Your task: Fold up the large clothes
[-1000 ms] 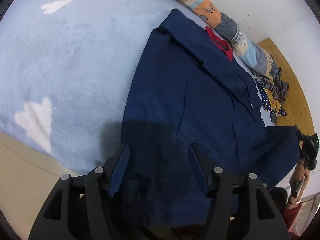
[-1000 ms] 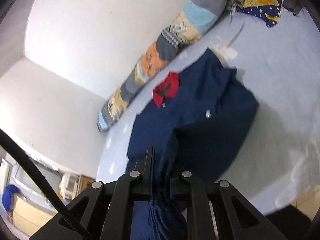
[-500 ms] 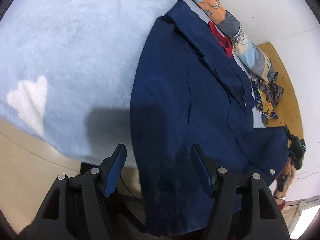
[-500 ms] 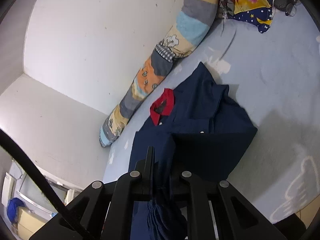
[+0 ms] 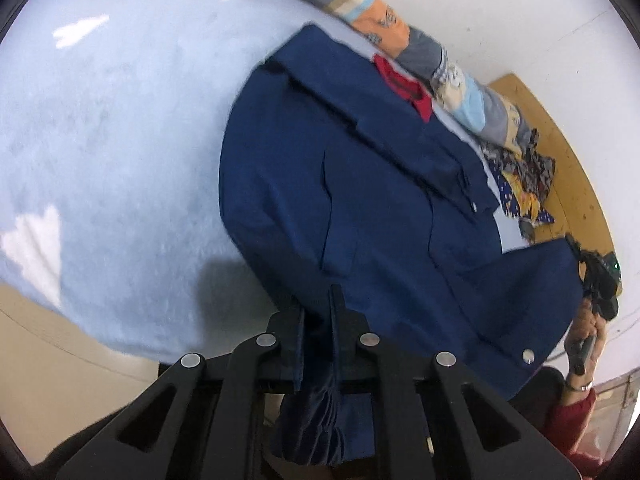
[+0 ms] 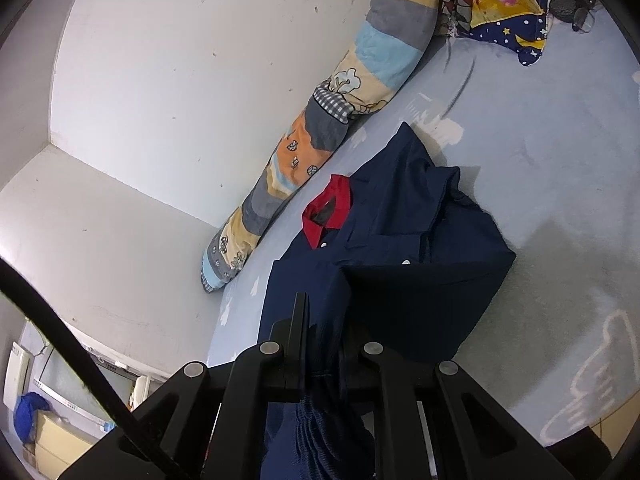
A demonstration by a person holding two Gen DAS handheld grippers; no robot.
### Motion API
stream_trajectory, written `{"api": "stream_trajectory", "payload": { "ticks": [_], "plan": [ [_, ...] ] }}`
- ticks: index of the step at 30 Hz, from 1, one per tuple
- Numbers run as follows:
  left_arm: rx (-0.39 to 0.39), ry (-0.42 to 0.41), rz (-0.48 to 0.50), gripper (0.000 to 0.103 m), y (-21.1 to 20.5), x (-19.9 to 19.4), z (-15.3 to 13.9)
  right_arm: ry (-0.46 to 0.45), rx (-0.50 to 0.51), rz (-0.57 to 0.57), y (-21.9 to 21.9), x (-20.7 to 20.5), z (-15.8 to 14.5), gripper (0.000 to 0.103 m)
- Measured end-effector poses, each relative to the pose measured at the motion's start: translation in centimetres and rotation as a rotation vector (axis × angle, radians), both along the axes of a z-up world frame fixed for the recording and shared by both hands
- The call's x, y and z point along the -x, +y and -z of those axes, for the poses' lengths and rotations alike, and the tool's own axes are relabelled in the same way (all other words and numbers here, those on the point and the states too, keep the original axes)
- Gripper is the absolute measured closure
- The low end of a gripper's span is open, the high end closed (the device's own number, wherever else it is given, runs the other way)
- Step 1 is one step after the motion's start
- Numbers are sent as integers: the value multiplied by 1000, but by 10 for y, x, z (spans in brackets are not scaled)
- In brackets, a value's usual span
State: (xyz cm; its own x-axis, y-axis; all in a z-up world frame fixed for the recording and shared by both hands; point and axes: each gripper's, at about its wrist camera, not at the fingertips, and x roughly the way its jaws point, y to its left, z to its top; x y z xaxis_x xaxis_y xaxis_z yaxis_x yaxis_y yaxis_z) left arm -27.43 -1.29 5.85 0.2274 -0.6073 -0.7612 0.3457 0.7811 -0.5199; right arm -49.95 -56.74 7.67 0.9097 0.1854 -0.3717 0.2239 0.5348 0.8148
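Both the left tool (image 5: 318, 332) and the right tool (image 6: 322, 344) were clamped tight on bunched hem of the navy jacket (image 5: 384, 208), which lay spread across the bed (image 5: 120, 120), its red collar (image 6: 328, 210) toward the far edge beside a long patterned pillow (image 6: 320, 128).

Black fingers (image 5: 336, 320), silver screws, red sleeve (image 5: 568, 420)

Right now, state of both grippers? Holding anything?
Left gripper: jaws shut on the navy jacket, hem bunched between them.
Right gripper: jaws shut on the same jacket's hem.
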Motion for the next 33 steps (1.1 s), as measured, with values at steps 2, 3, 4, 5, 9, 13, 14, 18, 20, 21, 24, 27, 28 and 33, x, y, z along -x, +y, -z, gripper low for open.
{"api": "stream_trajectory", "payload": {
  "ticks": [2, 3, 4, 5, 9, 13, 14, 18, 20, 21, 24, 27, 28, 33],
  "plan": [
    [20, -26, -28, 93, 2, -3, -7, -3, -2, 3, -2, 1, 1, 91],
    [28, -38, -49, 93, 5, -4, -11, -3, -2, 8, -3, 2, 2, 91],
    [41, -32, -57, 93, 8, -6, -12, -4, -6, 11, -4, 2, 2, 91],
    [48, -20, -57, 93, 10, -7, -12, -5, -9, 14, -4, 3, 3, 91],
    [-3, 54, -46, 93, 11, -12, -2, -3, 1, 11, -4, 2, 2, 91],
    [-62, 126, -39, 78, 12, -8, 13, -2, 4, 6, -3, 2, 2, 91],
    [-62, 155, -46, 68, 13, -8, 17, -3, 5, 7, -4, 2, 2, 91],
    [-78, 197, -47, 50, 12, -4, 24, -5, -2, 6, -4, 2, 2, 91],
    [-65, 234, -30, 46, 10, 1, 31, -5, 1, 5, -3, 2, 1, 91],
    [-60, 246, -22, 46, 9, 3, 33, -6, 0, 5, -3, 2, 1, 91],
    [-62, 255, -2, 70, 4, 9, 40, -8, 0, 4, -3, 2, 1, 91],
    [-55, 195, 16, 90, -1, 12, 32, -10, -3, 5, -4, 3, 2, 91],
    [-47, 149, 17, 91, -3, 14, 24, -9, -3, 3, -4, 3, 1, 91],
    [7, 26, -23, 91, -4, 11, -3, -10, 0, 4, -5, 3, 2, 91]
  ]
}}
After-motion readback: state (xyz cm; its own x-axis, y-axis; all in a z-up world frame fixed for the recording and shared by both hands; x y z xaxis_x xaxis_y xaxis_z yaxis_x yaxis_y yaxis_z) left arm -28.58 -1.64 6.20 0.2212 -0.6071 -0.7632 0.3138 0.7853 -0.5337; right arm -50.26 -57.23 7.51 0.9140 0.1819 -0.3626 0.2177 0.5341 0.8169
